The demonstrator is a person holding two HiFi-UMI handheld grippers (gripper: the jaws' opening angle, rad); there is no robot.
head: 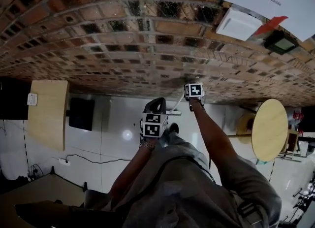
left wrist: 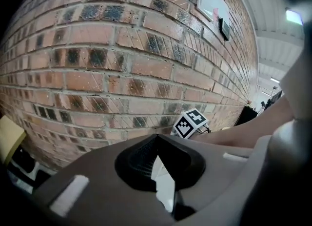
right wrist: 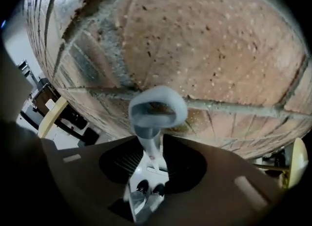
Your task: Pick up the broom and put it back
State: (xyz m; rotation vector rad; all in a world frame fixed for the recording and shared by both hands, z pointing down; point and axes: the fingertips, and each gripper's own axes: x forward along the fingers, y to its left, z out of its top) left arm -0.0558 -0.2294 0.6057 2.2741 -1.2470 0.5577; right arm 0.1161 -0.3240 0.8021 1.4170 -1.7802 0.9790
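Grey-looped at its top, the broom (right wrist: 157, 109) stands by the brick wall (right wrist: 209, 49), its handle between my right claw's (right wrist: 154, 148) parted, unpressing jaws. My left claw (left wrist: 156, 139) is closed and empty. Putting back looks done; only withdrawing remains.

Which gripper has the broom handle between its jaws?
The right gripper: the grey-looped broom handle stands between its parted jaws, which do not press on it. The left gripper has nothing between its jaws.

brick wall (head: 123, 35) | glossy white floor (head: 113, 138) | round wooden table (head: 269, 128) right | wooden tabletop (head: 47, 114) left
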